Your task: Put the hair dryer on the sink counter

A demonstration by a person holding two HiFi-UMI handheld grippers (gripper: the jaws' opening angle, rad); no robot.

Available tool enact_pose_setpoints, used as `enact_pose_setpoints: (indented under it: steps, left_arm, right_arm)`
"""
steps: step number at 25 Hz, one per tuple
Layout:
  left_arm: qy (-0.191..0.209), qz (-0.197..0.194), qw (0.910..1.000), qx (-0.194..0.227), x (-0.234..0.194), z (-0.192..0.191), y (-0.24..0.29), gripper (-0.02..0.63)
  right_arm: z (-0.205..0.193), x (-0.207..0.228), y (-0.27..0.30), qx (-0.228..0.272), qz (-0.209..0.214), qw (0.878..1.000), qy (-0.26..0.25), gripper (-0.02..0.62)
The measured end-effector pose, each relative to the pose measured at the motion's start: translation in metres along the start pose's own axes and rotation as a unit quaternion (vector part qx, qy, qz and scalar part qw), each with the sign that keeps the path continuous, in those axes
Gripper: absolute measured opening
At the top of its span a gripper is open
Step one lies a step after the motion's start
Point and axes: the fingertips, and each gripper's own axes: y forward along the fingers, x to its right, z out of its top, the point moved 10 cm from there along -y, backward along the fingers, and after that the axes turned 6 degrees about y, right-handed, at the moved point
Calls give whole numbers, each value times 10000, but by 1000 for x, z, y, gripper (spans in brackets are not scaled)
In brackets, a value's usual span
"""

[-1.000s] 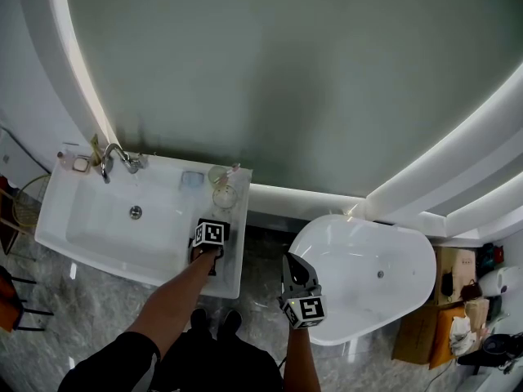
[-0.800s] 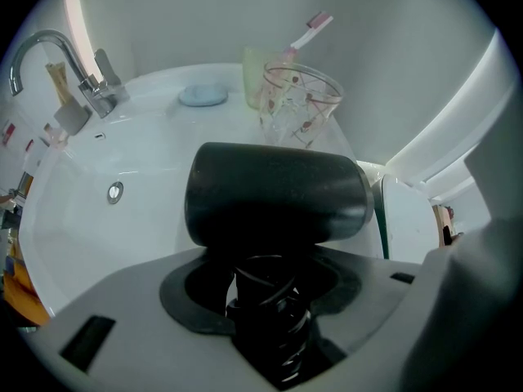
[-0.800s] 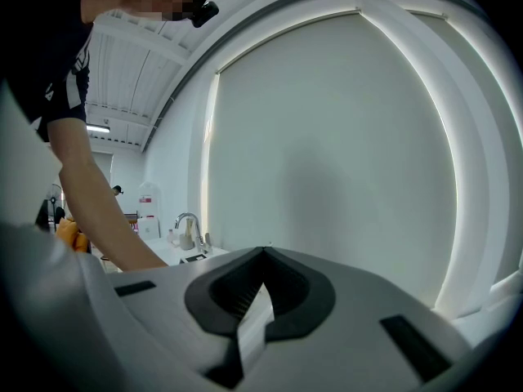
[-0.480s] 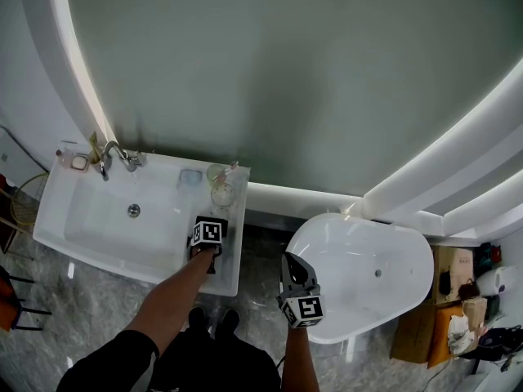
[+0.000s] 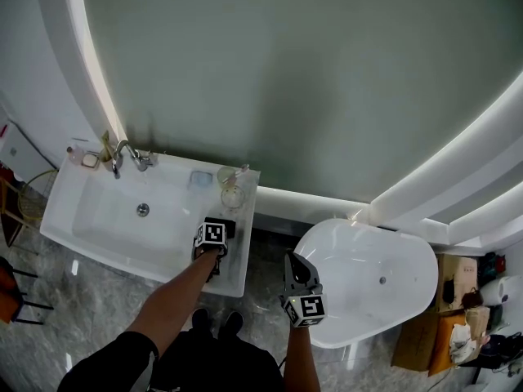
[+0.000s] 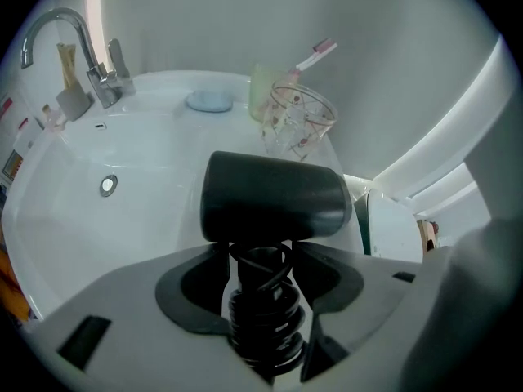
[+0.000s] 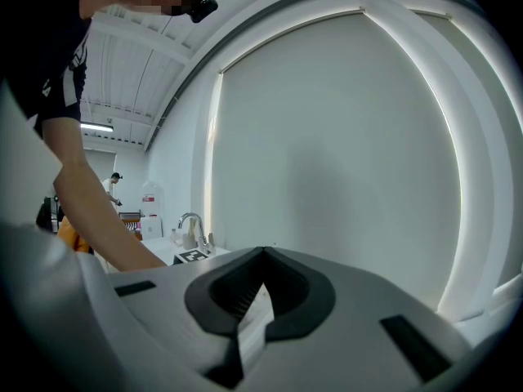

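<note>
Left tongs [image 6: 261, 256] point down at the right end of the sink worktop [image 5: 247, 229], where the black hair dryer [image 6: 274, 198] sits beside the basin [image 6: 122, 186], just in front of a glass cup [image 6: 298, 121]. The jaws have just been opening a bit and now sit loosely around its cord-wrapped handle. Right tongs [image 7: 261, 256] are closed with nothing in them, off by the tub [image 5: 368, 280].

in the head view the left gripper [image 5: 214, 237], whose jaws had just been opening with the handle between them, hid nearly all of the hair dryer [image 6: 274, 196]. the small items [image 5: 86, 158] beside the faucet [image 5: 127, 155] were too small to tell. the floor clutter [image 5: 478, 309] was cut off at the right edge.
</note>
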Motion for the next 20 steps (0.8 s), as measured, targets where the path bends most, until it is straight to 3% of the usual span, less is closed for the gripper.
enact_pose_setpoints:
  steps: [6, 12, 17, 20]
  left_arm:
    - [-224, -355, 9978, 514, -1, -3, -30, 261]
    - [34, -549, 9877, 1463, -4, -3, -81, 281]
    - [276, -715, 9667, 2442, -10, -7, -132, 295]
    - [417, -674, 9458, 3150, -15, -15, -173, 295]
  right_arm:
    - [3, -5, 10, 69, 100, 9999, 11, 28]
    - [5, -14, 19, 133, 155, 9998, 63, 28]
    - [11, -24, 23, 198, 254, 9995, 13, 28]
    - [13, -30, 24, 197, 300, 9994, -10, 28]
